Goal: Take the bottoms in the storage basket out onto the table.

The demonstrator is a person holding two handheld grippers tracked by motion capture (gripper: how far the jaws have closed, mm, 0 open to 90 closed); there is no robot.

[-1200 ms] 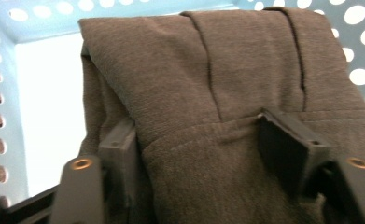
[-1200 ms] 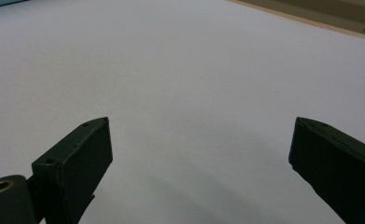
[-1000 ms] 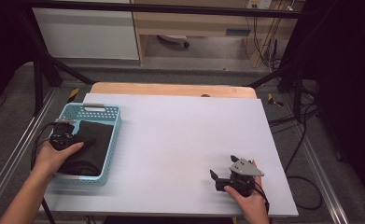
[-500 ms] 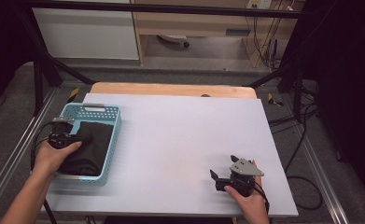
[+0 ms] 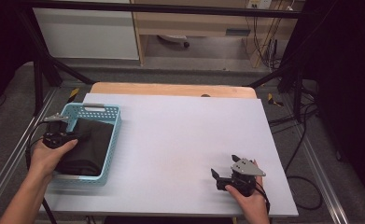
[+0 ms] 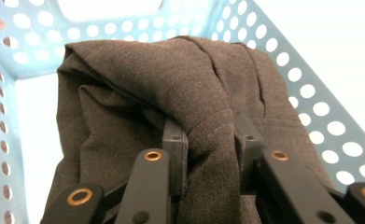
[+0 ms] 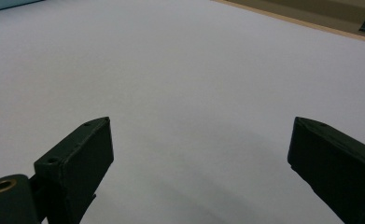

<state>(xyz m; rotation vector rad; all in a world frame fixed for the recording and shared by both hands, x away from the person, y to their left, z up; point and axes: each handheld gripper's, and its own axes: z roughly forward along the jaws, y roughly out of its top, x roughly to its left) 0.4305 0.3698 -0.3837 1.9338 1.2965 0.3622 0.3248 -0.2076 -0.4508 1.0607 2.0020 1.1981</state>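
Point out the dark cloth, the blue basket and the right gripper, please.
dark cloth (image 6: 171,88): left gripper view, bunched fold above the jaws.
blue basket (image 5: 95,108): high view, far rim by the handle.
right gripper (image 5: 223,166): high view, between its jaws.

One basket (image 5: 109,140), one black cloth (image 5: 89,144), two grippers: left gripper (image 5: 80,136), right gripper (image 5: 223,166).

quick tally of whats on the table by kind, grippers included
basket, light blue: 1
dark cloth in the basket: 1
grippers: 2, the left gripper pinching a fold of the cloth, its fingers having just been closing, and the right gripper with fingers apart over the bare table
total: 4
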